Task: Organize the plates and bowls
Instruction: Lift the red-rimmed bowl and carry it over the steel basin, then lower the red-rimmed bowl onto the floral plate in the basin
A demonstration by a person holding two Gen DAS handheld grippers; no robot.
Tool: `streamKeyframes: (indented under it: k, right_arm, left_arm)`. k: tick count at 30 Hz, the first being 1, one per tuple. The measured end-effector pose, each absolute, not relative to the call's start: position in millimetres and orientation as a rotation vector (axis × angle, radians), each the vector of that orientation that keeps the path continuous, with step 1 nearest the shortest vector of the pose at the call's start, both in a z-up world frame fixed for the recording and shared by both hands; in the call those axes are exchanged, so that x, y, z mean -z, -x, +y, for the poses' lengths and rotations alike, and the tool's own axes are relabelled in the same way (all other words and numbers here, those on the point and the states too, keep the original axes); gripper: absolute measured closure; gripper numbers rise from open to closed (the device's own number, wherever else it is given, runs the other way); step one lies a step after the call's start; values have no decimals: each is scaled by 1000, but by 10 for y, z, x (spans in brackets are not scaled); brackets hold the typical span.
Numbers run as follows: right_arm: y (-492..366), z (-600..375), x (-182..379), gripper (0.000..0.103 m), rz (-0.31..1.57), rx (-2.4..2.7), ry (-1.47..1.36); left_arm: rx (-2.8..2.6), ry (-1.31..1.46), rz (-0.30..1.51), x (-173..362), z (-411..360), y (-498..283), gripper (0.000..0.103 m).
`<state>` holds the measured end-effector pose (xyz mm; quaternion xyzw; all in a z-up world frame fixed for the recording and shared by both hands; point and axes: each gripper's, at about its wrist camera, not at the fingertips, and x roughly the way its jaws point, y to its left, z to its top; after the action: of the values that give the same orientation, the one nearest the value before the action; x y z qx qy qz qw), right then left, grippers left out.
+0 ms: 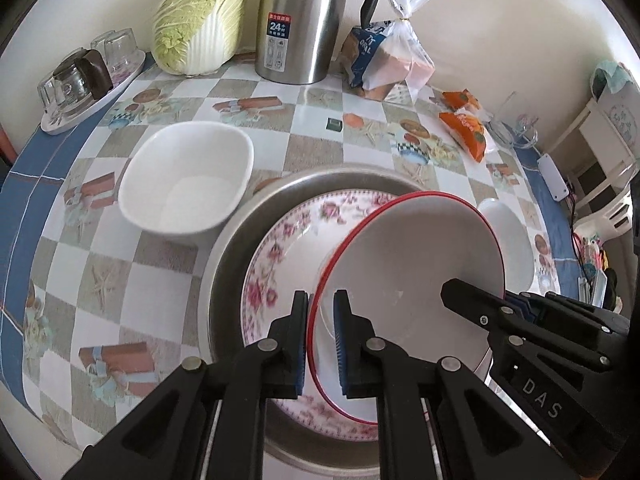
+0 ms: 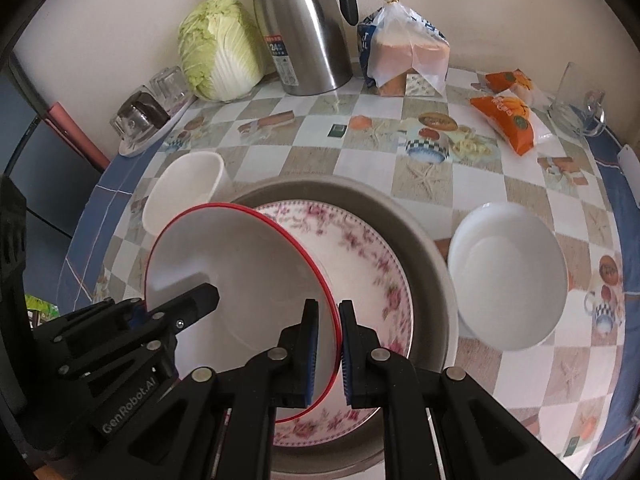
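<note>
A red-rimmed white bowl is held between both grippers above a pink floral plate, which lies in a round metal pan. My left gripper is shut on the bowl's left rim. My right gripper is shut on its right rim. A white squarish bowl stands left of the pan. A round white bowl stands right of it.
At the back stand a napa cabbage, a steel thermos jug, a bagged bread loaf and orange snack packets. A tray of upturned glasses is far left. A glass mug is far right.
</note>
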<state>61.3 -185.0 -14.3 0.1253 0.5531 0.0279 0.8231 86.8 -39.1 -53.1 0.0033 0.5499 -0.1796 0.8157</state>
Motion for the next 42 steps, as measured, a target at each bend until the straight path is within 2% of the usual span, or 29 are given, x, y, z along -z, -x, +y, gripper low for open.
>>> streamKeyframes:
  k: [42]
  right_arm:
    - [-602,-1899,323,91,1134,-46,-369]
  left_arm:
    - [398,9,1178,694,-348,-915,90]
